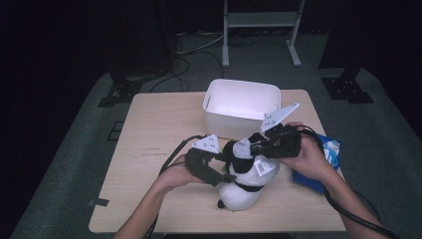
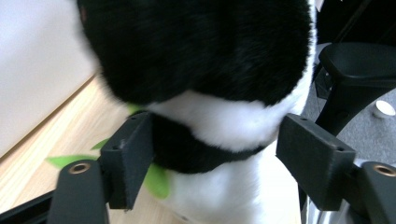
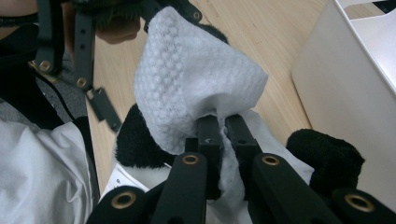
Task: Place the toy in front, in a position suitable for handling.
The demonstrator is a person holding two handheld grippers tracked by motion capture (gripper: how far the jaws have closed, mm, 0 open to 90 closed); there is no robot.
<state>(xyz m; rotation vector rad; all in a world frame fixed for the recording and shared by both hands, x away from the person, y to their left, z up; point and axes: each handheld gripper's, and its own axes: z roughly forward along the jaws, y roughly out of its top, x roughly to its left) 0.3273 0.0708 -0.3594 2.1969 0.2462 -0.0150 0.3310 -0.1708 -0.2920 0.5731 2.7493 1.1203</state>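
Panda toy: black-and-white plush panda [image 1: 245, 186] sits upright on the near middle of the table, just in front of the tub; a barcode tag shows on its white body and green felt leaves lie at its neck in the left gripper view.
Table: light wooden tabletop [image 1: 149, 149], carrying the toy, the tub and a blue packet.
Tub: white rectangular plastic tub [image 1: 240, 102] stands at the far middle of the table, just behind the panda.
Blue packet: blue and white plastic packet [image 1: 326, 159] lies on the right side of the table, partly under the right hand.
Left gripper: black two-jaw tongs [image 2: 217, 158] stand wide open, one jaw on each side of the panda's black neck band; whether the pads press the fur cannot be told.
Right gripper: black two-jaw tongs [image 3: 223, 135] are pinched almost closed on the wipe, above the panda's head.
Wipe: white dimpled cloth wipe [image 3: 187, 79] bunches up from between the right jaws and rests against the panda's head.
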